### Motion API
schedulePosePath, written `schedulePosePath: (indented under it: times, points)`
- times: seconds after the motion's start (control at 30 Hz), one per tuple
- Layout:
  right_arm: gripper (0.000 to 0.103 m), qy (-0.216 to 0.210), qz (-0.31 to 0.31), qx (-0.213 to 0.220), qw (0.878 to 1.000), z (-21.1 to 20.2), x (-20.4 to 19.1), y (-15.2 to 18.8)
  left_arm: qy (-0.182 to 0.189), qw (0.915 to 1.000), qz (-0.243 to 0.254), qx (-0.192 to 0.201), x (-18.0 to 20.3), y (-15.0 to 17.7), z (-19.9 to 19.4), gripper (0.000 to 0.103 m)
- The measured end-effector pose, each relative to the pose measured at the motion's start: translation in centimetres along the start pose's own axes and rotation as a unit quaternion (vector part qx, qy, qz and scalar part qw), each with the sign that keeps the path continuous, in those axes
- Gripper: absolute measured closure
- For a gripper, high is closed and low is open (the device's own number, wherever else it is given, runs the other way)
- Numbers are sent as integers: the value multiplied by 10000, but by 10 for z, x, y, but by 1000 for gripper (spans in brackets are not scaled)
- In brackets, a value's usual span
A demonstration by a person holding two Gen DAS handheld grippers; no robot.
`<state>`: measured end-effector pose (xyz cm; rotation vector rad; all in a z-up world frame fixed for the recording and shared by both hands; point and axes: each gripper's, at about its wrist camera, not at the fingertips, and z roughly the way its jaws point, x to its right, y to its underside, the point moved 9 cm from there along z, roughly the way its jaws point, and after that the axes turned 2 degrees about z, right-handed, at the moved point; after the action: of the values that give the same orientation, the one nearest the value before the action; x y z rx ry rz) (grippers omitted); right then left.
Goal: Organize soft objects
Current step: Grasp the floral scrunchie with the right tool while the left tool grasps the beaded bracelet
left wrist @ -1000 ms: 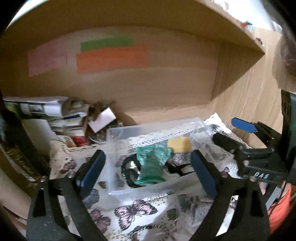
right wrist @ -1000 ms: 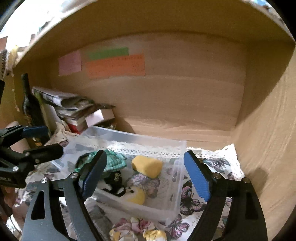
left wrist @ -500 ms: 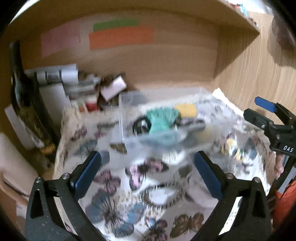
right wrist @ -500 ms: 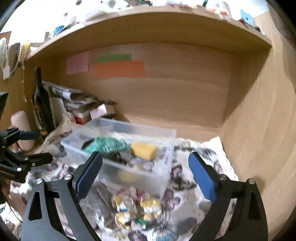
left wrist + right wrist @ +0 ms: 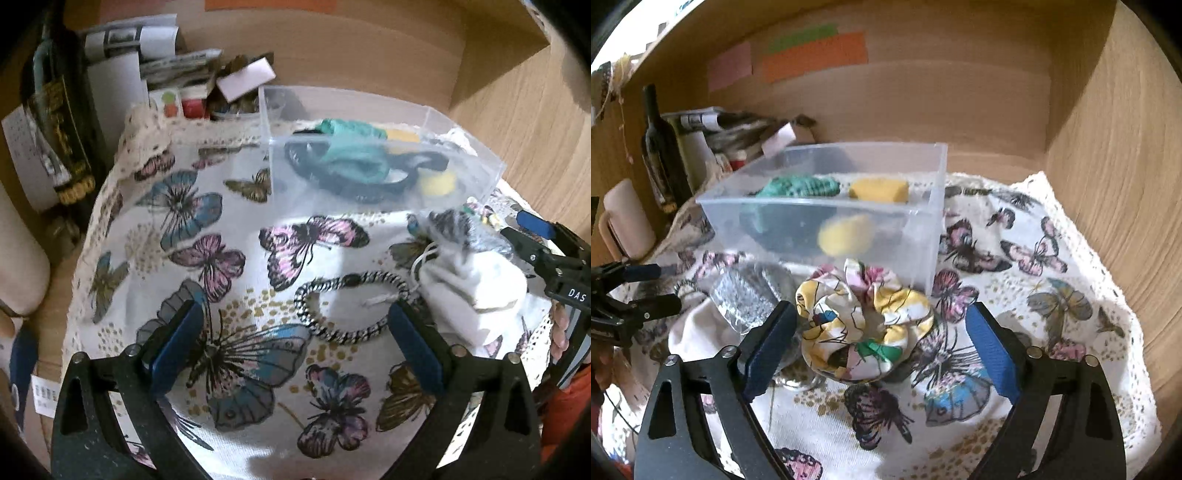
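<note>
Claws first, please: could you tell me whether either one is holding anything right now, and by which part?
Nothing is held. The left claw and the right claw are both open, the right one around the scrunchie.

Black plastic arms on the left gripper (image 5: pixel 293 347), with long holes cut in them and small silver screws. Flat blue pads (image 5: pixel 173 345) on the insides of both jaws. Same look on the right gripper (image 5: pixel 881 349): black frame, shiny screws, bright blue pads (image 5: pixel 991 354). White letters "DAS" behind its jaws, on its side.
</note>
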<state>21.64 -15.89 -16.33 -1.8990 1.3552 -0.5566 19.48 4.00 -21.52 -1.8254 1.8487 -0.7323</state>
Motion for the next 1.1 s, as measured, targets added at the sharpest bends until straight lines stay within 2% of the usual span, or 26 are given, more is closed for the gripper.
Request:
schedulePosePath:
  times: [0.07,0.1,0.13,0.27,0.33,0.37,0.43,0.5,0.63,0.73,0.9,1.1]
  points:
    - [23,-25,-2,-112,9999,5,-1,3,77,10000,-53,24,1,2,1,2]
    - [30,-39,1,-174,9998,7,-2,5,97,9999,-54,45,1,2,0,8]
    - [38,-52,7,-218,9997,9,-2,6,136,9999,-39,52,3,2,0,17]
    - [54,-59,1,-281,9996,11,-4,8,249,9997,24,-1,5,3,4,39]
    - [68,-100,8,-294,9995,11,-5,10,304,9995,52,-16,7,3,5,57]
    - [71,-153,32,-304,9994,11,-5,11,315,9995,56,-4,7,3,6,61]
    - [76,-170,71,-256,9995,9,-4,10,361,9993,82,11,9,3,4,82]
    - [79,-202,113,-214,9995,8,-3,10,417,9991,87,35,11,3,2,91]
    - [85,-156,123,-78,9998,3,-2,6,501,9987,39,61,13,2,-2,95]
    - [86,-143,131,61,9998,-5,0,1,521,9985,-22,137,13,-2,-10,95]
    - [86,-118,165,402,9990,-23,4,-14,586,9975,-46,404,12,-18,-24,96]
    - [86,-135,169,778,9967,-43,3,-34,577,9941,24,915,15,-51,-48,96]
